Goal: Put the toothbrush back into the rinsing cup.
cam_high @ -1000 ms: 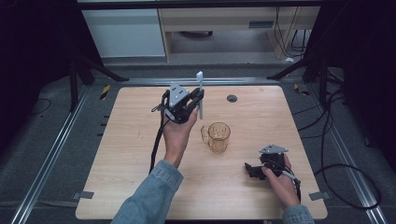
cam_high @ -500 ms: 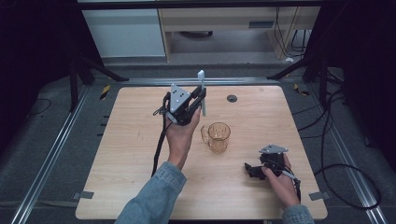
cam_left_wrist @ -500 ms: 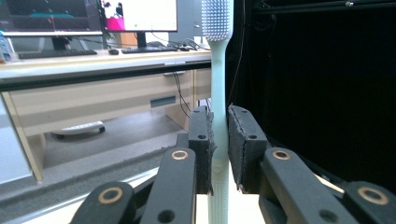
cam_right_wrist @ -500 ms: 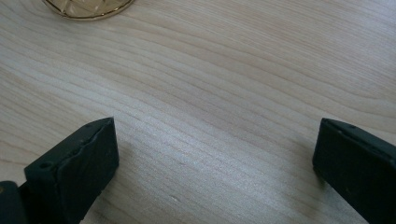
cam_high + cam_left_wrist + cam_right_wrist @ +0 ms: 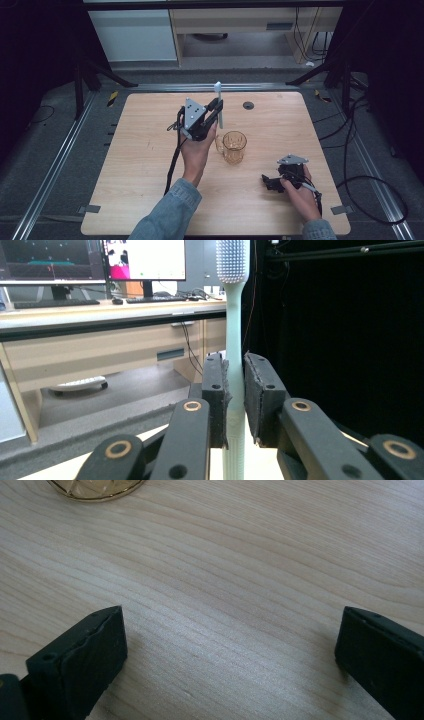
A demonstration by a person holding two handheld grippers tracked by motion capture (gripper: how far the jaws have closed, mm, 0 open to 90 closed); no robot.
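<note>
A pale green toothbrush (image 5: pixel 234 355) with a grey bristle head stands upright between the pads of my left gripper (image 5: pixel 235 400), which is shut on its handle. In the high view that left gripper (image 5: pixel 216 107) is held above the table's middle, the toothbrush (image 5: pixel 218 102) pointing up and away, just left of and above an amber glass cup (image 5: pixel 234 146) with a handle. My right gripper (image 5: pixel 267 181) rests low on the table near the front right, jaws wide open over bare wood (image 5: pixel 230 645). The cup's base (image 5: pixel 95 487) peeks in at the top of the right gripper view.
The wooden table (image 5: pixel 150 150) has a small dark round cap (image 5: pixel 248 105) near its far edge. A desk with monitors (image 5: pixel 100 260) and a keyboard stands beyond the table. Black stand legs and cables lie on the floor around it.
The left hand has tilted the toothbrush slightly and shifted a little; the right gripper has stayed where it was.
</note>
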